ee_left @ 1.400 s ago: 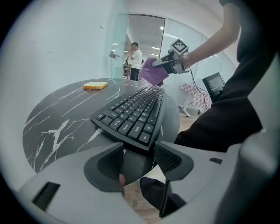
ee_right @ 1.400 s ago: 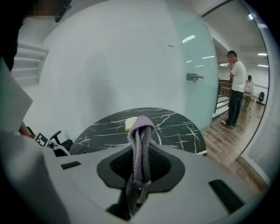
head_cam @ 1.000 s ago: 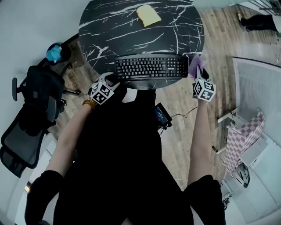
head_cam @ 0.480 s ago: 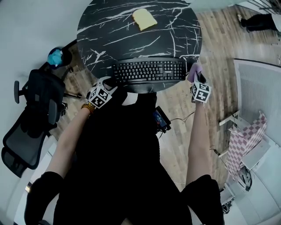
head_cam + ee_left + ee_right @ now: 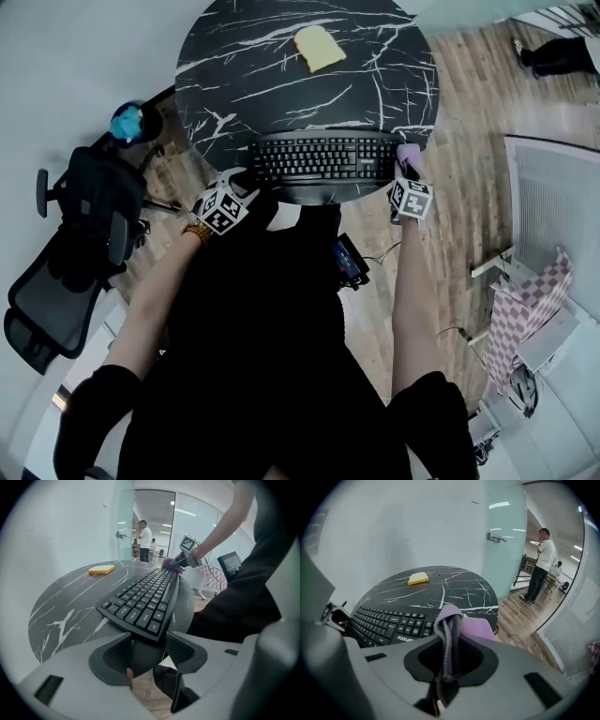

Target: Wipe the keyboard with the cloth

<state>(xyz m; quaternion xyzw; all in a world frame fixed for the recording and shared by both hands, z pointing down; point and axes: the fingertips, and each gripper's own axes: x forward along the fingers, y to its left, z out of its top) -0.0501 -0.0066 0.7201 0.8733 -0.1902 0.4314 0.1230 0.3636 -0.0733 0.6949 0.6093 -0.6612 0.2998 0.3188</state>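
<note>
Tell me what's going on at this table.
A person is working at a round black table with a gripper in each hand. The right gripper is shut on a purple cloth and holds it at the right end of the keyboard. The left gripper is open, with its jaws apart at the keyboard's left end and not clamped on it.
</note>
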